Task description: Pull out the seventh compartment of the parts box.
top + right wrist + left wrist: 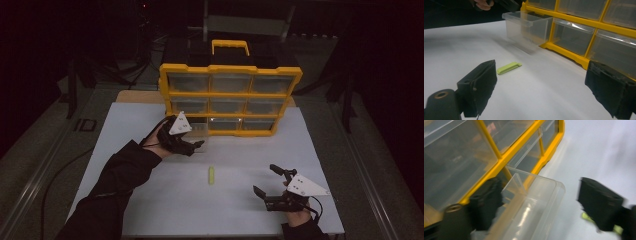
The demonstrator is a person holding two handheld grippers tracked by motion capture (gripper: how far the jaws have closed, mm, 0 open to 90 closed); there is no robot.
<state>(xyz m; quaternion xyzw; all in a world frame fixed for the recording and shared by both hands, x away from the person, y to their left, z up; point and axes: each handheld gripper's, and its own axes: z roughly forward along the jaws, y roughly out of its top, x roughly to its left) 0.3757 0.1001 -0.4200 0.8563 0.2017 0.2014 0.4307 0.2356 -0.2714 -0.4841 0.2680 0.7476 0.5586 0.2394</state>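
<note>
While the left gripper (pixel 192 145) hangs at the bottom-left corner of the organiser (pixel 230 98), its black jaws stand wide apart with nothing between the pads; in the left gripper view the clear drawer (pixel 529 205) lies between and beyond them, untouched. That drawer is thin, glossy see-through plastic, box-shaped with a rolled lip, pulled partway out of the lowest row and resting on the table (pixel 150 200). The organiser is a yellow plastic frame, upright, with a grid of like drawers and a yellow handle on top; behind it sits a dark case, too dim to read.

On the matt white table lies a small clip (pixel 211 175), lime green, flat and oblong, smooth plastic. It is out in the open, well apart from the drawer and about midway between the two grippers.

The right gripper (pixel 270 186) rests low at the near right edge of the table, jaws spread wide and empty, their pads rough and dull. In the right gripper view the clip sits just past the left pad, not touching it, with bare tabletop between it and the drawer.
</note>
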